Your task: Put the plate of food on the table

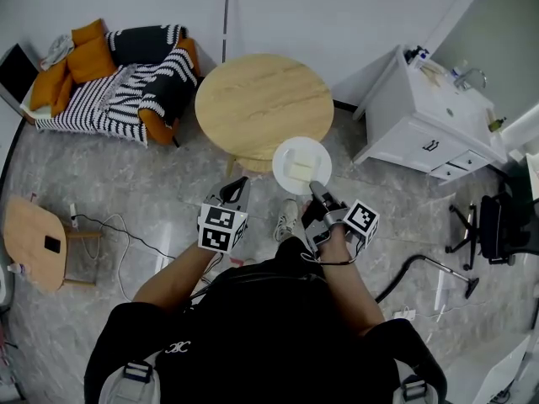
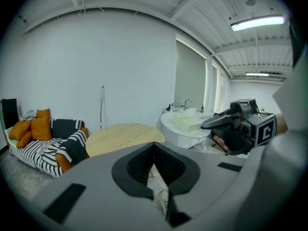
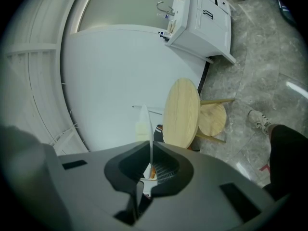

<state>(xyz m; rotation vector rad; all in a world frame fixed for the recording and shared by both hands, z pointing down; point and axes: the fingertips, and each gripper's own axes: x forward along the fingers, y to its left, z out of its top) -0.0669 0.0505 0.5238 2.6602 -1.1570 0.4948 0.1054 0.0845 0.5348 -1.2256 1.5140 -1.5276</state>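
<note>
A white plate (image 1: 301, 165) carrying pale yellow food pieces (image 1: 300, 172) hangs in the air just off the near edge of the round wooden table (image 1: 264, 108). My right gripper (image 1: 318, 194) is shut on the plate's near rim. In the right gripper view the plate (image 3: 146, 124) shows edge-on between the jaws of the right gripper (image 3: 150, 146), with the table (image 3: 182, 112) beyond. My left gripper (image 1: 236, 194) sits left of the plate, shut and empty. In the left gripper view, beyond the left gripper (image 2: 154, 146), the plate (image 2: 185, 124) and right gripper (image 2: 209, 125) hover right of the table (image 2: 122, 136).
A striped sofa with orange cushions (image 1: 118, 78) stands at the back left. A white sink cabinet (image 1: 425, 120) is to the right of the table. A small wooden side table (image 1: 34, 242) is at the left, an office chair (image 1: 497, 225) at the right. A stool (image 3: 212, 119) sits under the table.
</note>
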